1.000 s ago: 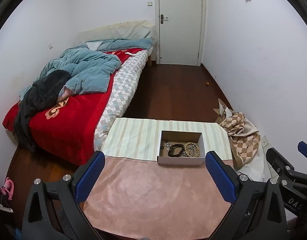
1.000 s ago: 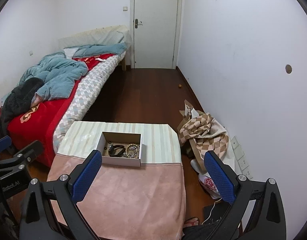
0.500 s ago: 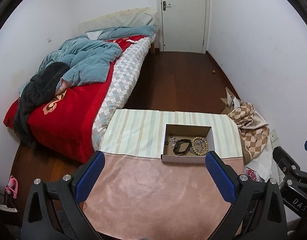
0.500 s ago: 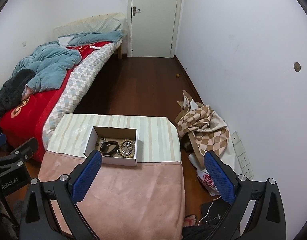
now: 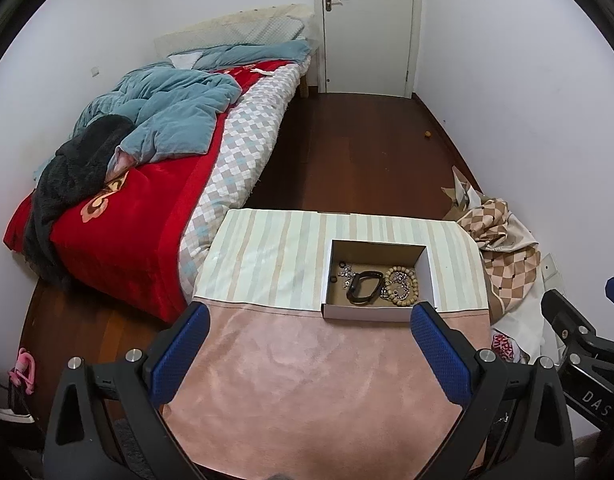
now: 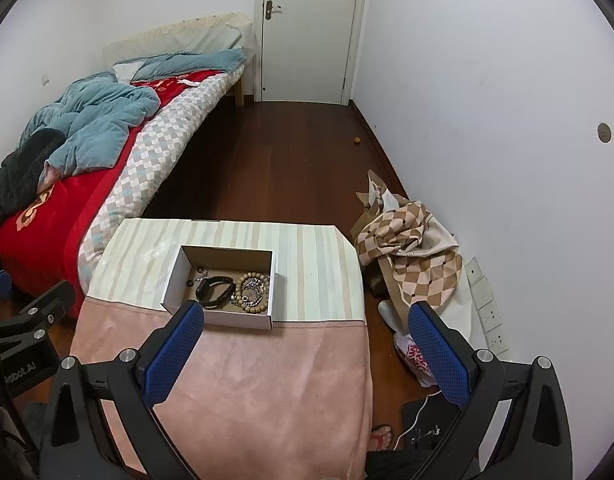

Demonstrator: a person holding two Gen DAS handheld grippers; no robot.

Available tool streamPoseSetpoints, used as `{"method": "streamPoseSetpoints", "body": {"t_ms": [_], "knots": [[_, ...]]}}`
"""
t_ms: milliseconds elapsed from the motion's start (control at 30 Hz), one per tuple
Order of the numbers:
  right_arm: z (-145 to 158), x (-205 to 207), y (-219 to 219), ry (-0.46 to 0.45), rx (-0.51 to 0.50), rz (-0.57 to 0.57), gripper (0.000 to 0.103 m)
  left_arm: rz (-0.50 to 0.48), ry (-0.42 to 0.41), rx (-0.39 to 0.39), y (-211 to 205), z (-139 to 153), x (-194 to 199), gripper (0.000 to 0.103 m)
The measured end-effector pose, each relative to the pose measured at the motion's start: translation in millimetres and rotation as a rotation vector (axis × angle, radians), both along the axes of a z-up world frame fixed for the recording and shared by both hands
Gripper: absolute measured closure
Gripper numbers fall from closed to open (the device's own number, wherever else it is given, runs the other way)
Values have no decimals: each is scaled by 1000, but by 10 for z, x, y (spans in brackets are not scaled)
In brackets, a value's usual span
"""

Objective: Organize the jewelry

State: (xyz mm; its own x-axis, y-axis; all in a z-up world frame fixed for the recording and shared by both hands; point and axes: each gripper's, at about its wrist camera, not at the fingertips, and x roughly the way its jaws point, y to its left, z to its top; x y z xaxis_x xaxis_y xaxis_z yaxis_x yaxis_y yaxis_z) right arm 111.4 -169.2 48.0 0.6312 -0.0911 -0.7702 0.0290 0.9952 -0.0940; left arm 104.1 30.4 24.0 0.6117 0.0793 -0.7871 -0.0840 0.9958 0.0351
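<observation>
A small open white cardboard box (image 5: 367,313) (image 6: 175,276) sits on the table where the striped cloth meets the pink cloth. Inside lie a black band (image 5: 363,286) (image 6: 214,290), a wooden bead bracelet (image 5: 411,280) (image 6: 243,292), a silver chain (image 5: 397,284) (image 6: 254,290) and small metal pieces (image 5: 344,272) (image 6: 199,276). My left gripper (image 5: 309,350) is open and empty, above the pink cloth, short of the box. My right gripper (image 6: 305,352) is open and empty, its left finger (image 6: 175,348) near the box's front edge.
The table carries a pink cloth (image 5: 315,380) (image 6: 243,384) and a striped cloth (image 5: 267,256) (image 6: 315,264). A bed (image 5: 147,184) with red and blue bedding stands left. A checked cloth pile (image 6: 411,256) lies on the floor right, by the wall. A door (image 5: 367,24) is at the far end.
Both grippers have tilted downward and moved a little closer to the table; the box now sits lower and larger in both views. Both stay open and empty.
</observation>
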Motion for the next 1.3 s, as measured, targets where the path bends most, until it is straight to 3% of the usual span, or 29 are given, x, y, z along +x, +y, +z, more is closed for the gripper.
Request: {"method": "streamPoseSetpoints", "body": {"t_ms": [1300], "knots": [[21, -55, 13, -2, 10, 8, 0, -9, 7, -21, -5, -28, -52, 1]]}}
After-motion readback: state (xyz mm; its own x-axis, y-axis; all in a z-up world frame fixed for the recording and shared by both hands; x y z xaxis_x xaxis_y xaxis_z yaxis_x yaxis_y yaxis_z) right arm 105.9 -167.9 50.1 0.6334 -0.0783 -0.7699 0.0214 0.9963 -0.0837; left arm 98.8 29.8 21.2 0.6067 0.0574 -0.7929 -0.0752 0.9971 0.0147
